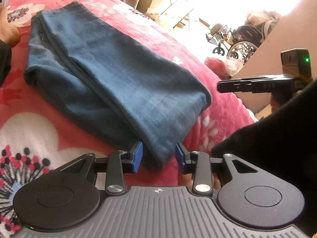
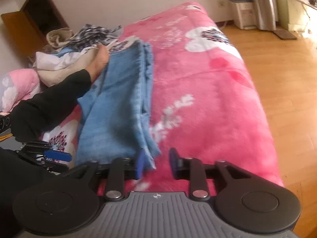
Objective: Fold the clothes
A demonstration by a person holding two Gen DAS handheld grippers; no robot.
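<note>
1. Lying on a pink blanket with white flowers is a pair of blue jeans, folded into a long, thick strip.
2. The left gripper has its 2 blue pads spread wide. The near end of the jeans sits in the gap between them. The pads do not squeeze the cloth.
3. The right gripper is spread wide too. A corner of the jeans touches its left pad. The rest of the gap is over bare blanket.
4. In the left view, the right gripper shows from the side, off past the edge of the jeans, with a green light on its camera.
5. In the right view, a bare foot rests at the far end of the jeans, with a black trouser leg behind it.
6. A pile of other clothes sits at the far left of the bed.
7. A wooden floor runs along the right side of the bed.
8. A wheelchair stands far back in the bright light.
</note>
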